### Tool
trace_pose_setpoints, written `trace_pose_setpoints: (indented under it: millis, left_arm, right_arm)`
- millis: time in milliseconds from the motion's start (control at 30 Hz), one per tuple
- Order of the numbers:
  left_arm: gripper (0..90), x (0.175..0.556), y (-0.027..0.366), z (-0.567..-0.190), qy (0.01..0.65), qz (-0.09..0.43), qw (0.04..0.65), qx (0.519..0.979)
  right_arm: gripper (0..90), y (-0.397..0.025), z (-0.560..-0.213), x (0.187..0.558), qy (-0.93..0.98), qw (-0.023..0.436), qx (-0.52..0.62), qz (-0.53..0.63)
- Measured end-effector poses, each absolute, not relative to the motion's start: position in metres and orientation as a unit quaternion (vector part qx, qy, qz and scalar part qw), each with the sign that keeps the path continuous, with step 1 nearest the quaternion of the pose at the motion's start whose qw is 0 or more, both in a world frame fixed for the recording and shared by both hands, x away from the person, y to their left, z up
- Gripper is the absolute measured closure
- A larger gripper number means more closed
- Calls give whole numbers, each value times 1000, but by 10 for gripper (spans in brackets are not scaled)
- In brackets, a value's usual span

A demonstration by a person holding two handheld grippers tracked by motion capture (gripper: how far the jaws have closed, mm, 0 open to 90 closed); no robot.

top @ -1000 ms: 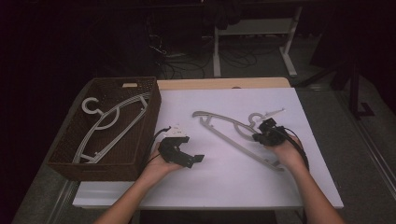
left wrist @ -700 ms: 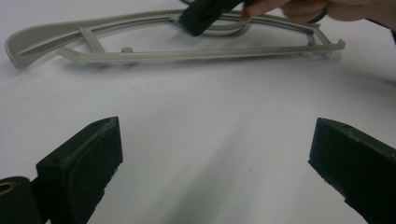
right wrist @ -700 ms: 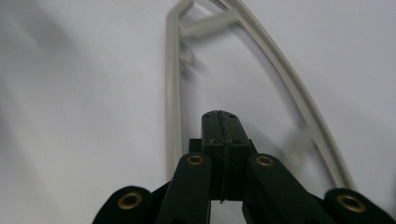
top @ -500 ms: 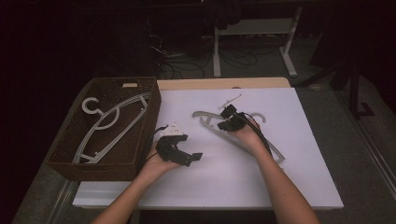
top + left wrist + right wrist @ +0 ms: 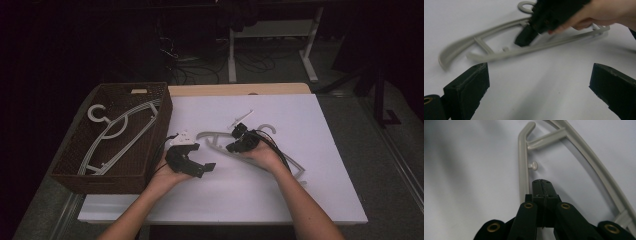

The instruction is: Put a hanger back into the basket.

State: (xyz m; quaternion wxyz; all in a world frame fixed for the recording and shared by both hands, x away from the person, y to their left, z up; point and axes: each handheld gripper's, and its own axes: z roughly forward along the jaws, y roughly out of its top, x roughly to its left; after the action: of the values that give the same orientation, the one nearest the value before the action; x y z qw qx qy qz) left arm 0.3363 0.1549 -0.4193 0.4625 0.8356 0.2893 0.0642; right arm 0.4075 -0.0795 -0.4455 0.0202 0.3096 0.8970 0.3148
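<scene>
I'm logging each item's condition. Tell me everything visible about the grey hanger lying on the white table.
The grey hanger looks like moulded plastic: a hook, two curved arms, a straight lower bar with a small peg, and short struts. It lies flat on the white table, right of the wicker basket. The right gripper, fingers together, sits over it between the arms; whether it touches the hanger is unclear.

White-topped counter [image 5: 310, 200] occupies the frame centre. A dark brown woven wicker basket [image 5: 75, 175] at centre left contains pale grey plastic hangers [image 5: 117, 136]. A further grey plastic hanger [image 5: 295, 167] lies on the counter at centre. Right claw [image 5: 234, 141] rests over this hanger's left portion. Left claw [image 5: 197, 167] sits just right of the basket, jaws spread.
</scene>
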Motion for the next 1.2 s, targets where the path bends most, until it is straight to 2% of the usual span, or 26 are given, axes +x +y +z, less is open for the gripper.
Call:
trace_pose_setpoints:
  millis: [167,367,633,867,1200]
  left_arm:
    - [27,337,154,-420,290,64,462,836]
    - [27,336,154,-420,288,63,461,837]
    - [27,336,153,-421,285,61,458,840]
    - [27,334,151,-422,283,57,458,841]
    - [27,334,150,-425,282,53,455,843]
  right_arm:
    - [891,-77,-448,376,912,-16,265,313]
    - [890,-75,-445,344,924,-29,226,306]
    - [890,-91,-427,337,903,11,253,347]
    - [890,-136,-409,316,880,54,293,369]
    - [889,-177,-423,285,865,69,336,365]
